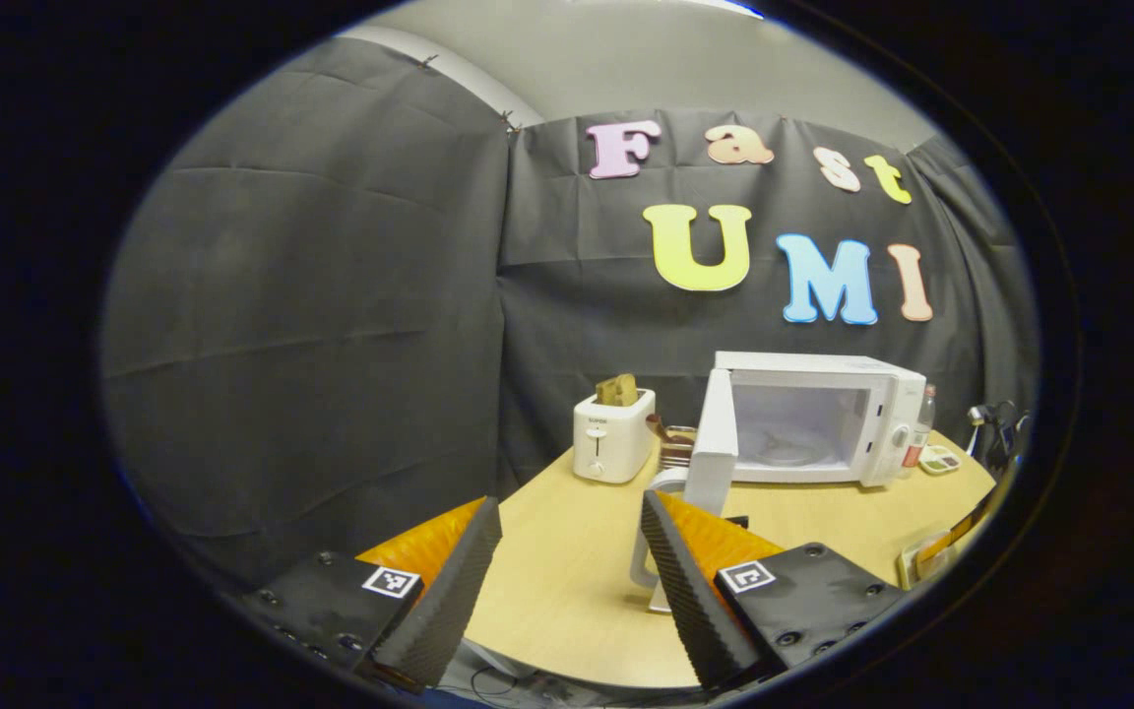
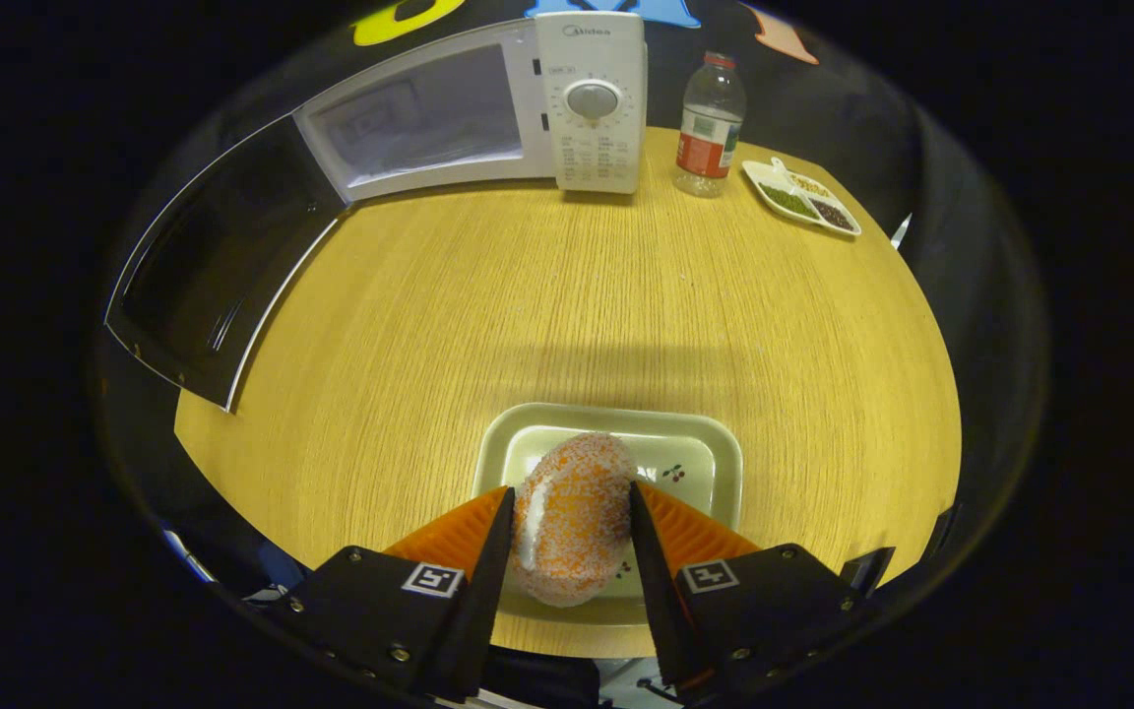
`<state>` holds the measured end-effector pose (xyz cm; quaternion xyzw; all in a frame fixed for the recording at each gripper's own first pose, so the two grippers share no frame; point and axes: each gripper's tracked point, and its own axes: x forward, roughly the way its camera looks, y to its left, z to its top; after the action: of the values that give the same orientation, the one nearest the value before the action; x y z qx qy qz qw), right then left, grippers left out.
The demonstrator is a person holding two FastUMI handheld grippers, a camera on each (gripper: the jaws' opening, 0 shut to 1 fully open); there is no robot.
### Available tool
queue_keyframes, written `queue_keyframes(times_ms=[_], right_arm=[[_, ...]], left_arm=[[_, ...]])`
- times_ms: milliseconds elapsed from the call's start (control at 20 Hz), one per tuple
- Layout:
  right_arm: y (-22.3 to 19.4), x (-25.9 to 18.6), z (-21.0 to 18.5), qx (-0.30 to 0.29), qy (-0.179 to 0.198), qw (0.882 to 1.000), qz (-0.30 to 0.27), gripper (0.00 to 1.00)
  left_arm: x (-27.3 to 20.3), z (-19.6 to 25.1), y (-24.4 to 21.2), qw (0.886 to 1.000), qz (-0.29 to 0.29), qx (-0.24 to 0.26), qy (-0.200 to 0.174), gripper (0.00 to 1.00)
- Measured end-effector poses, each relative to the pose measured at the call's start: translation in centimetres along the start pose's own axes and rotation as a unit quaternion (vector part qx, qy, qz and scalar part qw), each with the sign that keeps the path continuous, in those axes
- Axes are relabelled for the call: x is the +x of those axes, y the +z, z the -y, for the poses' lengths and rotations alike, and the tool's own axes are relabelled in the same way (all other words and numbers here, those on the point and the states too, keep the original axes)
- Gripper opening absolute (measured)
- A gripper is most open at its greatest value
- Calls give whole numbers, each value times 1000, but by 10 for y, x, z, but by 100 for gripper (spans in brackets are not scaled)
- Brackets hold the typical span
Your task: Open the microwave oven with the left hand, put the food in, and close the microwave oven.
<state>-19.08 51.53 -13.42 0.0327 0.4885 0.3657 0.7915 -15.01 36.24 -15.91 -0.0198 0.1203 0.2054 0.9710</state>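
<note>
Two views logged. Left gripper view: left gripper [image 1: 567,581] is hovering over the near edge of the round table [image 1: 567,551], fingers standing wide apart w/ nothing between them. Microwave [image 1: 823,414] is sitting at the far side of the table, door [image 1: 712,443] hanging open toward the camera, cavity lit and bare. Toaster [image 1: 612,433] is standing just left of the door, w/ toast sticking out the top. Bottle [image 1: 921,423] and small dish [image 1: 939,459] are sitting right of the microwave.

Right gripper view: right gripper [image 2: 567,551] is pressing both fingers onto the sugared donut [image 2: 575,517], one on each side. Donut is sitting over the plate [image 2: 695,443] at the near table edge; can't tell if it's touching the plate. Microwave is showing at the top, well apart from the food, door swung out to the left. Bottle and dish are standing to the right of the control panel [image 2: 593,103].
</note>
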Motion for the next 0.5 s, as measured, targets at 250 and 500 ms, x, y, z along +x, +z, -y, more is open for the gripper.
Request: queue_keyframes(times_ms=[250,500], right_arm=[[56,-28,-7,-63,-9,994,84,66],[116,-56,-33,-169,-15,969,178,69]], left_arm=[[-2,2,-3,1000,0,-4,1,96],[-6,-2,-4,1000,1,-3,8,96]])
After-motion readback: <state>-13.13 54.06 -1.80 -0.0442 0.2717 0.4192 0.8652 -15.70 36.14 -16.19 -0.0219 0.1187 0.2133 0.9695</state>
